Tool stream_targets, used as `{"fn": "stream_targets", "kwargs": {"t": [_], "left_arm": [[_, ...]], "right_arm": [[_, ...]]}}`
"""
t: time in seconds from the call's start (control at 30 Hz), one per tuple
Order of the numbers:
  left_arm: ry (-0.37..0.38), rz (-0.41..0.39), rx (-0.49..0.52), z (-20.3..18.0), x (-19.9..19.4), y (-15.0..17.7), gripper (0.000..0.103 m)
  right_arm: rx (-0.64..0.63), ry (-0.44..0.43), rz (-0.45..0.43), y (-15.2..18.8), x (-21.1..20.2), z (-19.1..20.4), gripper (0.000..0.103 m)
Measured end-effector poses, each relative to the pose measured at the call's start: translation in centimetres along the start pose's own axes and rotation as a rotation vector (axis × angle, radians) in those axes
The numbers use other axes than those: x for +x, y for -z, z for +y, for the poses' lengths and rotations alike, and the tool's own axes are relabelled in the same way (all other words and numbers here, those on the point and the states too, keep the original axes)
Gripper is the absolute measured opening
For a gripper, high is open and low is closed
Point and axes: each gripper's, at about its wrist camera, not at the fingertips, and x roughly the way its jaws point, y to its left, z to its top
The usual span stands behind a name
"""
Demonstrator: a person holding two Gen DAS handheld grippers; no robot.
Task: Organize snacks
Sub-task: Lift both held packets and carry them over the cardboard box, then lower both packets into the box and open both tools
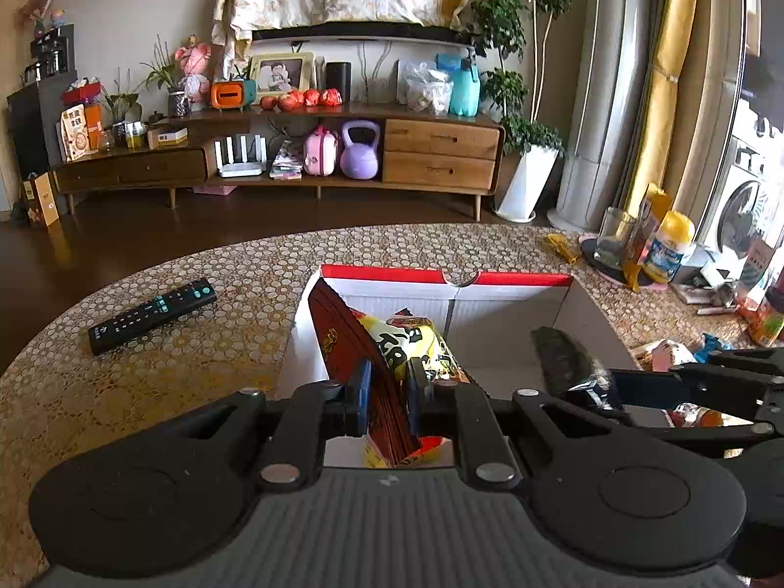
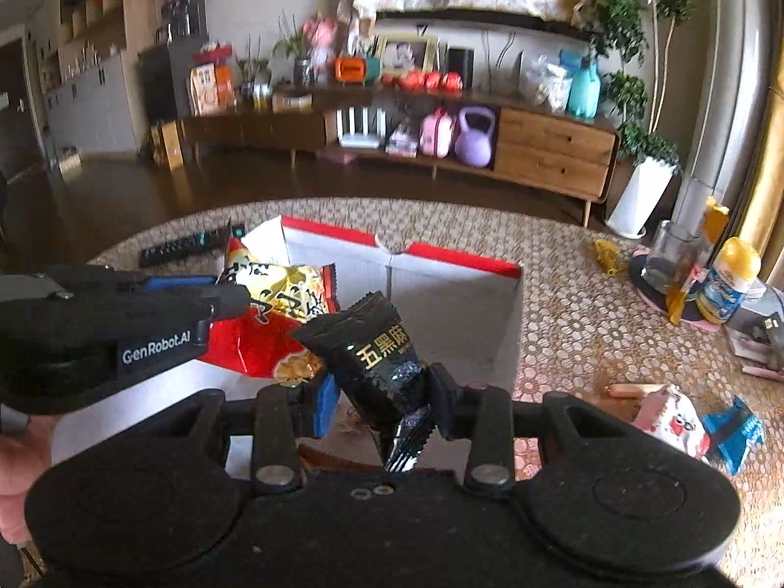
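Round patterned table, white box, wooden sideboard behind

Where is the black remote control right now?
The black remote control lies flat on the patterned table, left of the red-rimmed white cardboard box in the left wrist view.

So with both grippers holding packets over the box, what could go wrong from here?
1. The right gripper pinches the black foil snack packet only near its bottom seam, so it could slip out.
2. The left gripper, holding the red and yellow snack bag, is close by over the red-rimmed white cardboard box; they might collide.
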Motion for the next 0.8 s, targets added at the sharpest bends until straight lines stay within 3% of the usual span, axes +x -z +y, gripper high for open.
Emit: {"fn": "stream_targets", "kwargs": {"t": [0.3, 0.8], "left_arm": [[0.005, 0.041, 0.014, -0.2, 1.9, 0.4, 0.014], [-0.023, 0.068, 0.008, -0.4, 2.4, 0.4, 0.016]], "right_arm": [[0.015, 0.004, 0.079, 0.2, 2.6, 0.2, 0.037], [0.039, 0.014, 0.041, -0.4, 1.7, -0.4, 0.042]]}}
